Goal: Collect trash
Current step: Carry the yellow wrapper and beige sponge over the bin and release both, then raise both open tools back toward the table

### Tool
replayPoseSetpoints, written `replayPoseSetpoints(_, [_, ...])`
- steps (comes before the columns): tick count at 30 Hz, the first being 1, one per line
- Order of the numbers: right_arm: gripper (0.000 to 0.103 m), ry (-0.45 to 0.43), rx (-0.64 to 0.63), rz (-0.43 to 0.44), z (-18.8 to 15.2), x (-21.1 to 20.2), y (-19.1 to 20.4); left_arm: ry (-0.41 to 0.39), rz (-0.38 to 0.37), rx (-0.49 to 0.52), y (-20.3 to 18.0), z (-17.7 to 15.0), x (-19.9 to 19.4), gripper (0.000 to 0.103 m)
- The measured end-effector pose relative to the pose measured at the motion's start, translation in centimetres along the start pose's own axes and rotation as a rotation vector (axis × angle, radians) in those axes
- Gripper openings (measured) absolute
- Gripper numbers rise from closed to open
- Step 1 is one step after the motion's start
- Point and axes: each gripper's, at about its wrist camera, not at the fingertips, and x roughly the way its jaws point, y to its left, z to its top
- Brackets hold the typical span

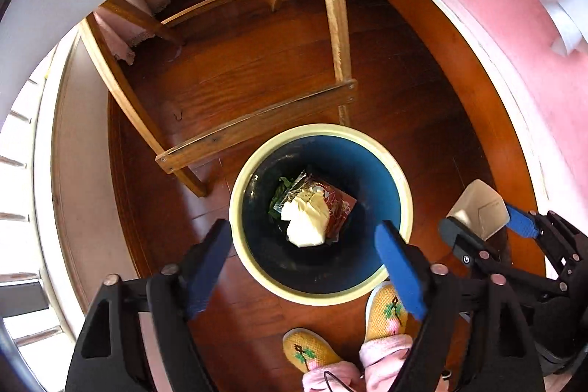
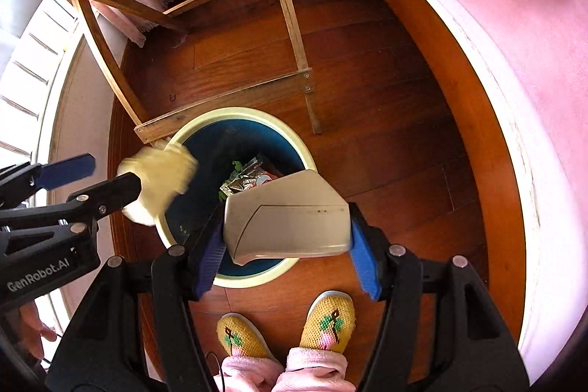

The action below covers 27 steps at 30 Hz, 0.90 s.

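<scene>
Left wrist view: your left claw [image 1: 305, 269] hangs wide open above the bin [image 1: 406, 193], with nothing between its blue pads [image 1: 400, 270]. Framed in the bin's mouth, you see a cream wad [image 1: 307, 219] over a red wrapper [image 1: 340, 208] and green scraps [image 1: 279, 197]. From here you cannot tell whether the wad rests on them or is in the air above. To the right, your right claw [image 1: 485, 226] is clamped on a grey box [image 1: 477, 208], held beside the bin's rim. Your slippers [image 1: 307, 349] stand on the wood floor [image 1: 257, 68] just below the bin, and a wooden frame [image 1: 253, 122] stands behind it.

Right wrist view: your right claw [image 2: 284, 258] grips the box [image 2: 286, 215] by its two ends, one pad on each. The box sits over the near half of the bin [image 2: 301, 142] and hides part of it. Past its top edge you see a silver wrapper [image 2: 240, 182] and green scraps [image 2: 237, 168] inside. At the left, your left claw [image 2: 114, 171] has its fingers spread. The wad [image 2: 161, 175] shows blurred at the tip of the lower finger, over the bin's left rim. Whether it touches that finger you cannot tell. The slippers [image 2: 329, 322] point at the bin.
</scene>
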Motion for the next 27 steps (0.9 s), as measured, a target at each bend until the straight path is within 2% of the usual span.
replayPoseSetpoints(8, [0.058, 0.019, -0.046, 0.014, 1.1, 0.8, 2.0, 0.0, 0.034, -0.072, 3.5, -1.3, -1.2, 0.083])
replayPoseSetpoints(17, [0.058, 0.059, -0.127, 0.073, 2.6, 1.9, 7.4, -0.001, 0.076, -0.175, 7.7, -4.4, -5.4, 0.083])
replayPoseSetpoints(18, [0.059, 0.055, -0.139, 0.07, 2.8, 1.7, 8.0, -0.005, 0.077, -0.185, 8.1, -4.6, -6.2, 0.083])
replayPoseSetpoints(21, [0.071, 0.027, -0.169, 0.052, 3.1, 0.3, 9.6, -0.012, 0.08, -0.206, 9.1, -5.0, -8.7, 0.083])
replayPoseSetpoints(27, [0.073, 0.016, -0.161, 0.051, 3.9, -4.4, 11.2, -0.051, 0.071, -0.205, 9.8, -5.1, -15.2, 0.083])
